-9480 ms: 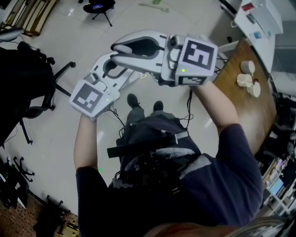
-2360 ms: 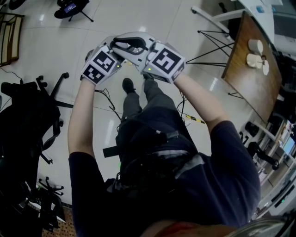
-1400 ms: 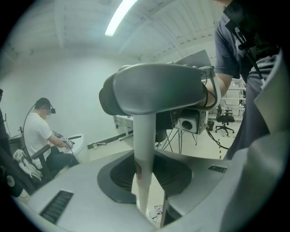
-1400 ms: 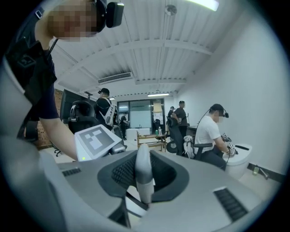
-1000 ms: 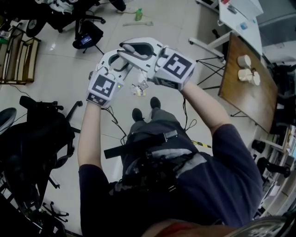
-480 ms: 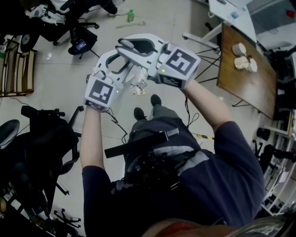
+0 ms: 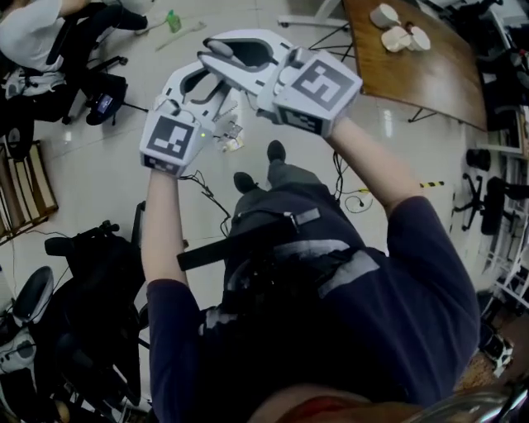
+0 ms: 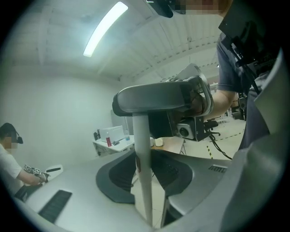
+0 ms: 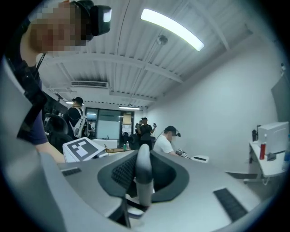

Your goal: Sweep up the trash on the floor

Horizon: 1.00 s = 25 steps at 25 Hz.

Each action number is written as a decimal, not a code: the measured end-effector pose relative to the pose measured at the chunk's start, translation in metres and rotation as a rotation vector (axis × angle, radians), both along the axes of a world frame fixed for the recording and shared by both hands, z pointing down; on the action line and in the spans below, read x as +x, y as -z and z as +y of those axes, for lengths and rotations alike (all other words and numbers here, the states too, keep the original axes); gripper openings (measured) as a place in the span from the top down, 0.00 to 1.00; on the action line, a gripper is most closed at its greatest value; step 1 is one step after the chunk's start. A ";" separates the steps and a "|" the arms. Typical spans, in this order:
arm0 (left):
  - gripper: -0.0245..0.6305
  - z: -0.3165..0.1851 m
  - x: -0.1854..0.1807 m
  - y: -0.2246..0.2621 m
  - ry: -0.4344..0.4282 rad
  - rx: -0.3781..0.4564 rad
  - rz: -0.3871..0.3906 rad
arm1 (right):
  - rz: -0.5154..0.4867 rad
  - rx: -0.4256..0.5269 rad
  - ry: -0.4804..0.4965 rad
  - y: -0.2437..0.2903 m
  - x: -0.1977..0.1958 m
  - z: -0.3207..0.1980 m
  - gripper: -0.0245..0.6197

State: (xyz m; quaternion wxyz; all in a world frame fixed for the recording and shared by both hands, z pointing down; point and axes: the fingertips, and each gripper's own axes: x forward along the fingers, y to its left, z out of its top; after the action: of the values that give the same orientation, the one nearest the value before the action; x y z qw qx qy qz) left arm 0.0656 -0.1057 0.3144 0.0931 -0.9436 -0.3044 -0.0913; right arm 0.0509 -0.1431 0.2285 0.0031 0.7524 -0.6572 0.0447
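A pale grey handle [image 8: 142,149] stands upright between both grippers. My right gripper [image 9: 142,168] is shut on its rounded top end [image 9: 144,174] and points level. My left gripper [image 8: 148,161] sits lower on the same handle; its jaws are closing, and a little gap still shows beside the rod. In the head view the left gripper [image 7: 188,81] and the right gripper [image 7: 216,59] are raised in front of the person, the right above the left, and they hide the handle. Small pale bits [image 7: 231,137] show below them, ahead of the shoes [image 7: 276,151]; I cannot tell what they are.
A brown wooden table [image 7: 421,70] with pale round things [image 7: 398,35] stands at the upper right. Black chairs and gear [image 7: 87,273] crowd the left. A green bottle [image 7: 173,20] and cables [image 7: 357,198] lie on the floor. Other people [image 9: 168,139] stand and sit further off.
Both grippers have moved together toward the top of the head view. The person has turned, so the table and chairs sit elsewhere in the picture.
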 end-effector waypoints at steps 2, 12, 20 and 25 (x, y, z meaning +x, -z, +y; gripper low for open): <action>0.81 0.017 0.014 -0.001 -0.024 0.021 -0.011 | -0.002 0.007 -0.042 0.001 0.015 0.018 0.83; 0.81 0.106 0.074 -0.014 -0.108 0.087 -0.069 | -0.087 0.057 -0.185 -0.013 0.083 0.108 0.83; 0.81 0.189 0.118 -0.031 -0.170 0.098 -0.133 | -0.111 0.043 -0.261 -0.029 0.134 0.190 0.83; 0.81 0.224 0.129 -0.037 -0.186 0.113 -0.146 | -0.097 0.028 -0.266 -0.035 0.145 0.225 0.83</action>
State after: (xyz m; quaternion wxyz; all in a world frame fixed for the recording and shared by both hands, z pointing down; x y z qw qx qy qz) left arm 0.1941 0.1187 0.3515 0.1317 -0.8953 -0.3911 -0.1677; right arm 0.1957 0.0815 0.2630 -0.0448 0.8297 -0.5518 0.0719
